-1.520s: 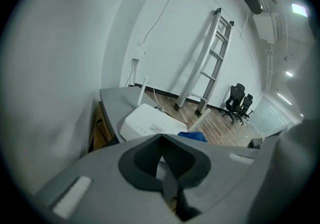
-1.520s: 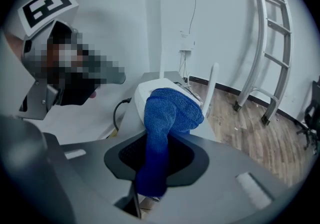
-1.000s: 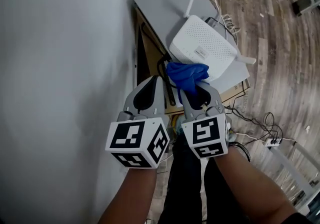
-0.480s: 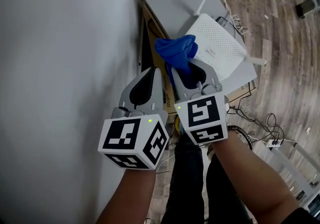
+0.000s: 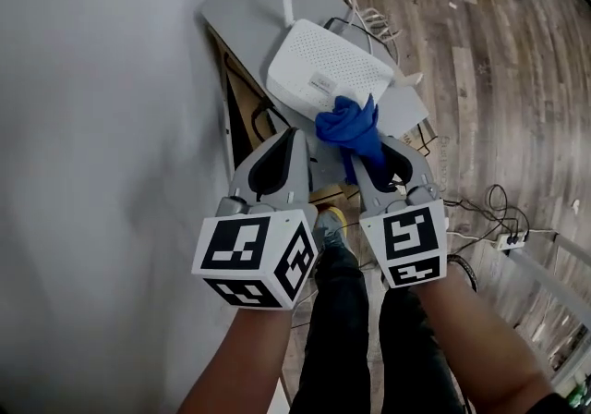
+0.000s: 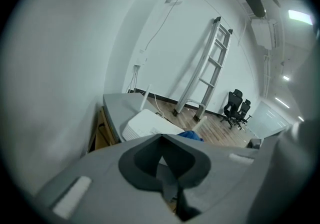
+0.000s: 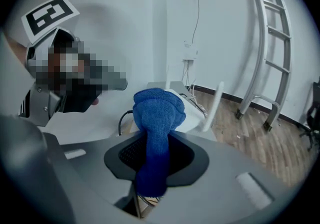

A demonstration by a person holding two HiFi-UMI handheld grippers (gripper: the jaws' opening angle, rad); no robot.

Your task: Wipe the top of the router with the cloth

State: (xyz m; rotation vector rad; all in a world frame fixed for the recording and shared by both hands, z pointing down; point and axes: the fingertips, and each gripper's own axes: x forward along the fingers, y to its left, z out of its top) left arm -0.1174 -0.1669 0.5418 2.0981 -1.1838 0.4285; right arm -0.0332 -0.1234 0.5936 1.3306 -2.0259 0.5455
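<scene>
At 12 o'clock on grey panel (image 5: 249, 1), finds white router (image 5: 319, 70) lying flat, top up. Clamps right gripper (image 5: 374, 155) on tail of blue cloth (image 5: 351, 124), leaving bunched end free as a pad over router's 5 o'clock corner; cannot confirm contact. Parks left gripper (image 5: 286, 140) at 9 o'clock, jaws together on nothing, likely clear of the stroke.
</scene>
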